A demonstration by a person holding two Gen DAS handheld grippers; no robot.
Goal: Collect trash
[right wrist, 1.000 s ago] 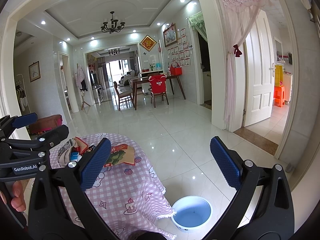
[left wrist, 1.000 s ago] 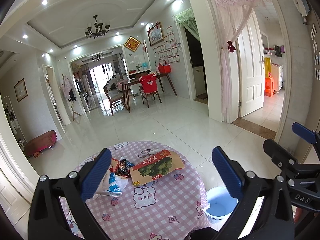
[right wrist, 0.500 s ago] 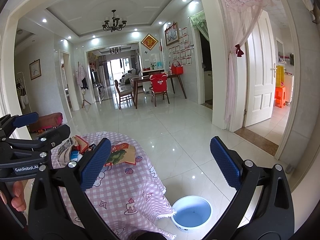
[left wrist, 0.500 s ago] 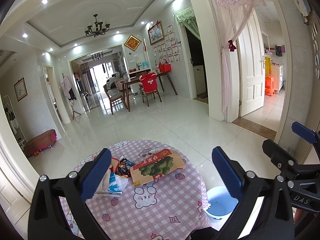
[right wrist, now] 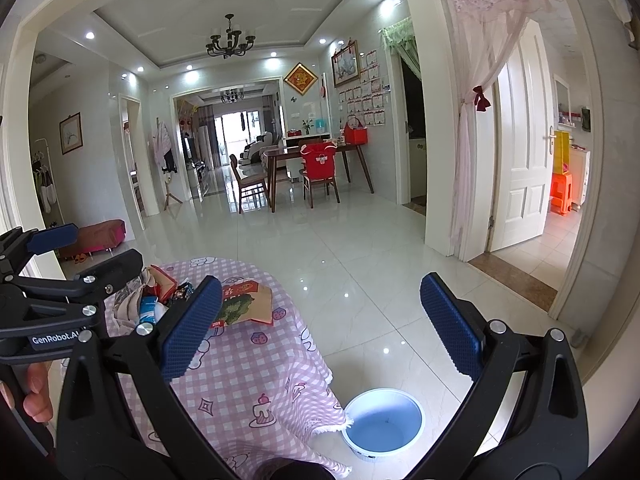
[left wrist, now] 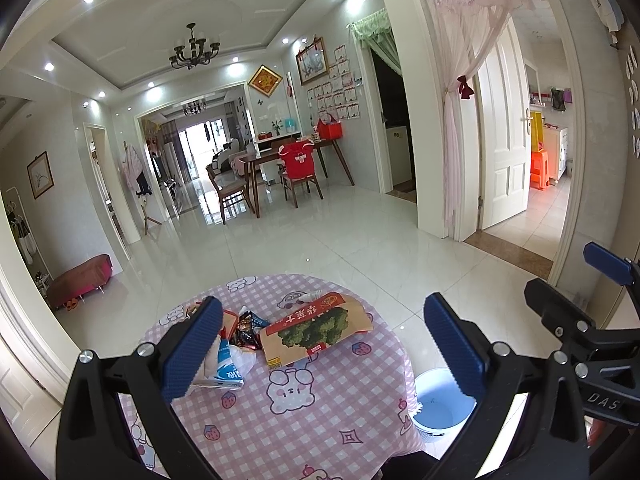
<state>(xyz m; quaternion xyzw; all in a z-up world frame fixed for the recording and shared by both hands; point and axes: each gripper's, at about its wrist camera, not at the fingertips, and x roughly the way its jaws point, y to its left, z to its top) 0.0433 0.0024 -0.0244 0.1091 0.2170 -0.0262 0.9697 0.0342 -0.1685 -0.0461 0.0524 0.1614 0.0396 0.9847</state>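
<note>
Left gripper point(left wrist: 320, 344): held level above the near tabletop point(left wrist: 320, 412), jaws spread wide, empty.
Right gripper point(right wrist: 320, 328): to the right, over the floor past the tabletop edge, jaws wide apart, empty.
Trash: flat box point(left wrist: 316, 328), dark snack wrapper point(left wrist: 248, 326) and blue-white carton point(left wrist: 224, 364) grouped at the tabletop's far side.
Blue bin point(right wrist: 384, 420): on the floor just beside the tablecloth's right edge.
Change: none visible over the last 1 s; both grippers stay put.

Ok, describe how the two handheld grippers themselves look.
Both share one build: the left gripper and right gripper have black angular plastic frames with silver screw heads and two fingers faced with dimpled blue pads. White lettering reads "GenRobot.AI" on the left one's side and "DAS" on the right one's. No cables show.
</note>
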